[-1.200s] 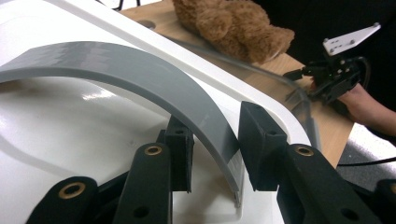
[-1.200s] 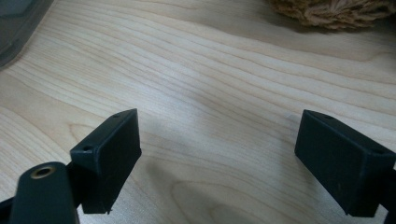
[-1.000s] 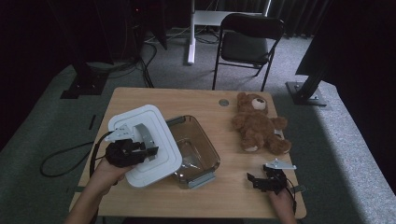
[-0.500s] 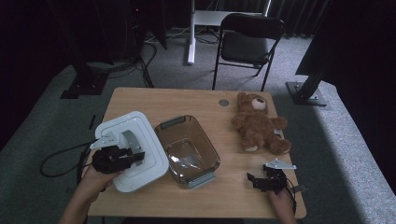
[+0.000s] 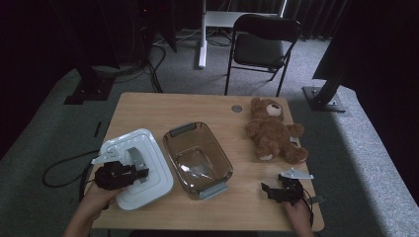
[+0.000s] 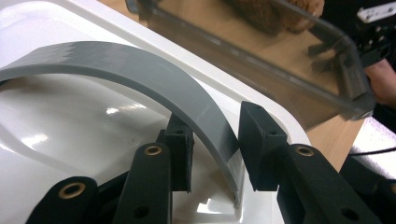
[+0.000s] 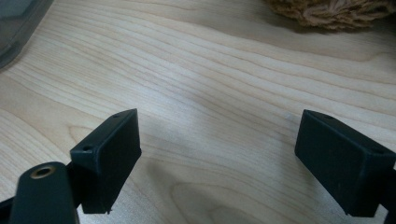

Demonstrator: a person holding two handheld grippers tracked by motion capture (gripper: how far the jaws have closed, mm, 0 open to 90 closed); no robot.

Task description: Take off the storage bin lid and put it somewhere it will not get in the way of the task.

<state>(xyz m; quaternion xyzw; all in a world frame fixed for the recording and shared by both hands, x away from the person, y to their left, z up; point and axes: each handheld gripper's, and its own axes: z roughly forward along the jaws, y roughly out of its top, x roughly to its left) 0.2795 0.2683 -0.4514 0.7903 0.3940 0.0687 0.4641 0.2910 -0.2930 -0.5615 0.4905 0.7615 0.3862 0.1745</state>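
The white lid point(image 5: 141, 170) is down now; a second ago it hung tilted over the near-left corner of the clear container point(image 5: 197, 159), and here it lies flat on the surface point(image 5: 207, 106) just beside the container's left side, off it altogether; the left gripper point(image 5: 134, 173) has carried it left and lowered it; its fingers point(image 6: 180, 144) are clamped on the lid's grey handle point(image 6: 140, 79), the arched strap running between them in the left gripper view, one finger on each face; no release yet. The right gripper point(image 5: 271, 190) waits near the front right edge of the surface, unmoved, its fingers point(image 7: 109, 154) wide apart over bare wood with nothing between them; the teddy bear point(image 5: 272, 131) lies beyond it, untouched. The container stands open and looks empty; my read is that the lid's removal is all but done, letting go of the handle comes next, and the bear looks a likely thing to go in.
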